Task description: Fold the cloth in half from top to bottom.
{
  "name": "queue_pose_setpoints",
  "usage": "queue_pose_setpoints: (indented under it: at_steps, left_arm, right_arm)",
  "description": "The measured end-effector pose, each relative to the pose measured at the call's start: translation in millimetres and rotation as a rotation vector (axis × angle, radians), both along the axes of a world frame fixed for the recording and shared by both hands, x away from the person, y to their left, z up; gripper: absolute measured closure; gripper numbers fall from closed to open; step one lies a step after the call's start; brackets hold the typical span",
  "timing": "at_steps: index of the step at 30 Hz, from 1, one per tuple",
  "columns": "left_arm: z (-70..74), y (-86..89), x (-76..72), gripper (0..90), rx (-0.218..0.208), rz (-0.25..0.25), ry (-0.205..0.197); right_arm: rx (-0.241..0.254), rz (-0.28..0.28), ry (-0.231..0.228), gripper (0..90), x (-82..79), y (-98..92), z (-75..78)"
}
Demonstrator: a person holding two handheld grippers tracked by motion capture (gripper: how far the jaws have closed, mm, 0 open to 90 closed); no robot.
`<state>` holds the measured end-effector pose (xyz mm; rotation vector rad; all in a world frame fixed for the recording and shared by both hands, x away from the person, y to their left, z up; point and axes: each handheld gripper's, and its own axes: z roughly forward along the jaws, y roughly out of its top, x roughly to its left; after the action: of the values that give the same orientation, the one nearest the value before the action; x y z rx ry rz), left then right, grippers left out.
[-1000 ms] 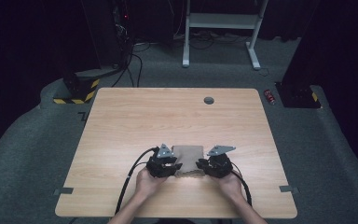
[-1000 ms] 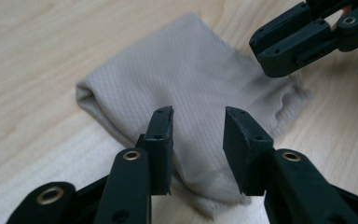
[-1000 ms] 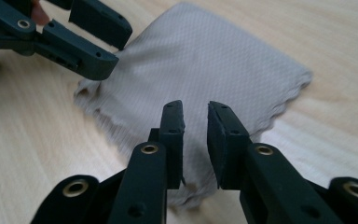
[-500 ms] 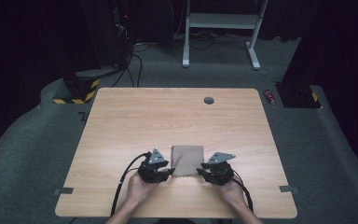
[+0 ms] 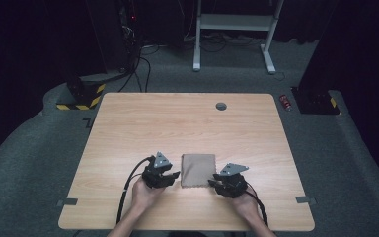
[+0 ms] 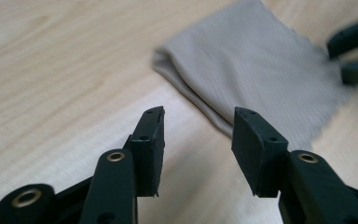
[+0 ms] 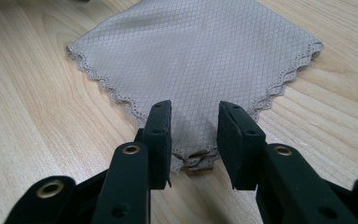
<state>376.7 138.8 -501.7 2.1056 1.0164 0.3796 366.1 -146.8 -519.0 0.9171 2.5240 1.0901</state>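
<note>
Here the folded cloth (image 5: 198,170) lies flat on the worktop (image 5: 177,123), between the two hand-held grippers. The left hand-held gripper (image 5: 170,177) sits just beside the cloth's left edge, and the right hand-held gripper (image 5: 216,182) is at its near right corner. Both of the person's hands are cut off by the bottom edge of the high view, and the cables trailing from the grippers run out of the frame there too.

In the left gripper view the jaws stand apart with only bare wood between the pads (image 6: 151,137). They have just been opening. The cloth (image 6: 256,70) lies just beyond and to the right of them, its folded edge facing them; its far end is cut off at the top of the frame. The two dark jaw tips of the other gripper (image 6: 354,56) are blurred at the right edge, at the cloth's far side.

In the right gripper view the jaws also stand apart and have just been opening. The scalloped corner of the cloth (image 7: 196,60) lies between the pads (image 7: 161,135), which do not press on it. The very tip of that corner is partly hidden by the jaws, and how many layers are stacked there is hard to make out. The cloth's far corner is cut off at the top.

Beyond the grippers, a small round grey hole (image 5: 221,106) sits near the worktop's far edge. The room behind is too dark to read.
</note>
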Motion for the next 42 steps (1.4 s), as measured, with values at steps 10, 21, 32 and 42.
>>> queue_pose_setpoints:
  at_steps: [10,21,32,42]
  left_arm:
    - [2.3,-16.2,25.4,50.6,-0.040,0.045,0.000]
    - [-2.0,-35.6,55.2,55.0,0.024,0.080,-0.018]
    - [-10.3,-23.7,76.4,59.2,0.125,0.155,0.000]
    - [-0.9,-30.3,66.7,50.6,0.015,0.083,0.000]
  right_arm:
    - [-0.003,0.002,-0.006,65.5,-0.2,0.0,-0.3]
    - [0.005,-0.001,-0.006,66.5,0.1,-0.7,-0.9]
    - [0.009,0.006,-0.003,67.4,0.9,-2.1,-1.0]
    - [0.082,-0.094,0.008,78.7,23.2,-15.3,12.9]
